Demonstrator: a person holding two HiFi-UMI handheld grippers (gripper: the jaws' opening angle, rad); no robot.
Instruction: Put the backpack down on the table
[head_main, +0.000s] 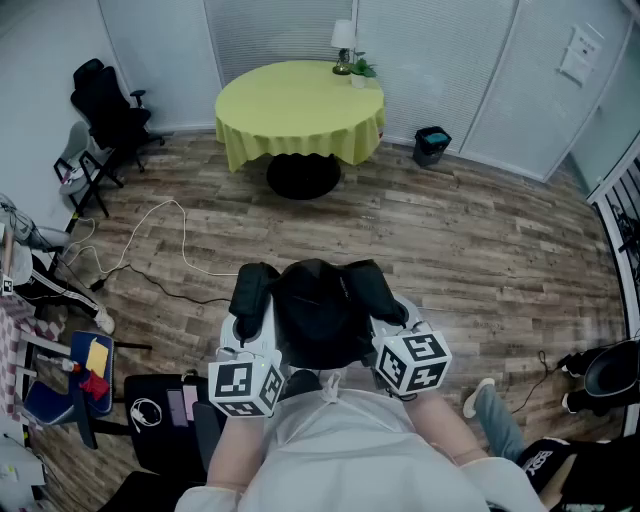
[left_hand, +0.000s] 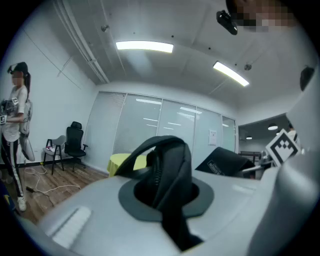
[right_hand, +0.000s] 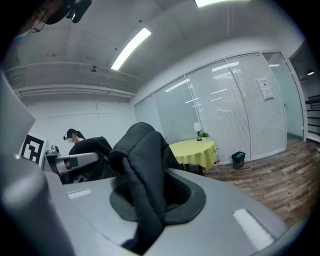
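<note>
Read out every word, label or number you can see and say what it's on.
No text is legible here.
Paper notice on the glass wall: too small to read.
White label on the backpack: blurred.
White print on dark clothing, lower right: unreadable.

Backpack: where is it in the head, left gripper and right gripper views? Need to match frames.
Head view: backpack low centre, held up in front of the person.
Left gripper view: centre, its black strap pinched between the jaws.
Right gripper view: centre-left, its padded strap pinched between the jaws.
Shared landmark: round table with yellow-green cloth, small behind the strap, right of the strap.
</note>
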